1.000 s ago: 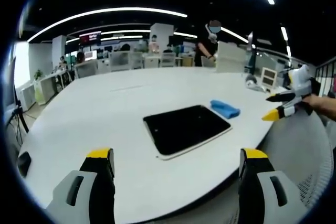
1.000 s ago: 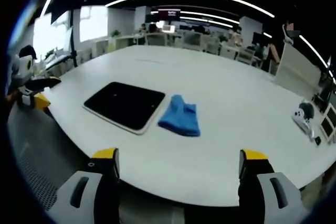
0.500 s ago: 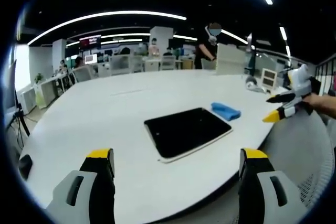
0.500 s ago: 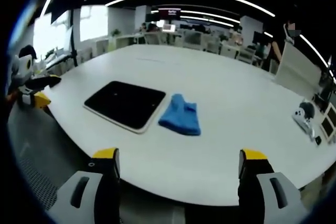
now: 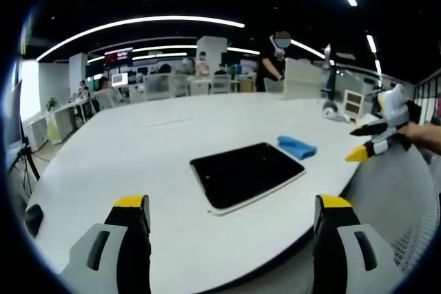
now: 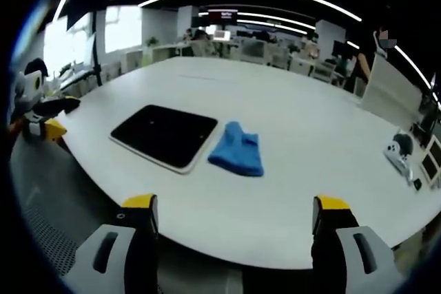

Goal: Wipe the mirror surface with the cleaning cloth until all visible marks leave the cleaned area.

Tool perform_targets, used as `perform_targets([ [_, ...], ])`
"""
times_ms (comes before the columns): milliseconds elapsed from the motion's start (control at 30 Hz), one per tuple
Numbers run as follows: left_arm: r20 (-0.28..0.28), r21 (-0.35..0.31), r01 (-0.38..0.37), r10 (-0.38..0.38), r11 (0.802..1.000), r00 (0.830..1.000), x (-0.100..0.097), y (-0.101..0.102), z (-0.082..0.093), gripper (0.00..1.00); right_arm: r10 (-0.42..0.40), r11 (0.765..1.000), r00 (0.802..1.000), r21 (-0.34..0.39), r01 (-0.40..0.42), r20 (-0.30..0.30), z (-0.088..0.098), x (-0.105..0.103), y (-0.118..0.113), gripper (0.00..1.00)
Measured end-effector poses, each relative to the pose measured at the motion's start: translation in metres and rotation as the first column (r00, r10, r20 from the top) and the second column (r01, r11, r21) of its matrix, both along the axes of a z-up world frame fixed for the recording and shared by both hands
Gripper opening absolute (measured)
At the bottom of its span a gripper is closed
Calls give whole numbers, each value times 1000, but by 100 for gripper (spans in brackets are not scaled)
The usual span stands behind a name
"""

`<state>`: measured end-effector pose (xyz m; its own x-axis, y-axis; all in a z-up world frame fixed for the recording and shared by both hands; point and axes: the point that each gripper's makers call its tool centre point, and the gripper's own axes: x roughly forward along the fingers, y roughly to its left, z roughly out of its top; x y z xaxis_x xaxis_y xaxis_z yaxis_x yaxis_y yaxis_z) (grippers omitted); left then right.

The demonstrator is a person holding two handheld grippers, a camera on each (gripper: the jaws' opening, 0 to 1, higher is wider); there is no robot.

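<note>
While both tongs hang off the near edge of the large white table (image 5: 138, 142), the mirror (image 5: 247, 171), a dark rectangular panel with a pale rim, lies flat on the table top close to that edge. In the left gripper view, the left tongs (image 5: 231, 228) stand spread wide, their yellow-tipped jaws rising apart from the bottom with nothing between them; the mirror lies ahead of them and the blue cleaning cloth (image 5: 297, 147) rests just beyond the mirror's far right corner, close beside it. The right tongs (image 5: 372, 141) enter this view from the right, held by a hand (image 5: 424, 134) off the table edge, with yellow and black tips slightly parted. In the right gripper view, the right tongs (image 6: 231, 225) likewise stand spread and empty; the mirror (image 6: 165, 135) lies ahead to the left, and the cleaning cloth (image 6: 237, 149), crumpled into a loose heap, sits just beside its right-hand edge, whether touching cannot be told. The left tongs (image 6: 43, 118) show at the left margin of this view, off the table edge. A small grey-and-white device (image 6: 400, 151) lies far to the right on the table, well apart from the cloth. Office desks, ceiling light strips and a standing person (image 5: 274, 60) occupy the background.
</note>
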<state>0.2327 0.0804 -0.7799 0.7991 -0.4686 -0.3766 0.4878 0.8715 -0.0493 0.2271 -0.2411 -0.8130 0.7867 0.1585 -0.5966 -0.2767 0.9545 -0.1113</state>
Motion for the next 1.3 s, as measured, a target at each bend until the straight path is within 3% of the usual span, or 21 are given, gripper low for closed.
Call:
perform_targets([
  [800,-8,1,6,-6,1000,1000,0,-1,-1,99,11,1000,1000,8,-11,-4,-1,-1,1,88],
  [967,-16,5,13,-12,1000,1000,-1,-1,-2,94,35,999,999,14,-35,-16,-1,-1,5,87],
  [1133,-14,-2,4,-4,1000,1000,-1,-1,-1,98,45,999,999,20,-44,-14,0,0,7,87],
  [1300,-12,-2,6,-6,1000,1000,-1,-1,-1,96,63,998,998,0,-63,-15,1,0,6,85],
])
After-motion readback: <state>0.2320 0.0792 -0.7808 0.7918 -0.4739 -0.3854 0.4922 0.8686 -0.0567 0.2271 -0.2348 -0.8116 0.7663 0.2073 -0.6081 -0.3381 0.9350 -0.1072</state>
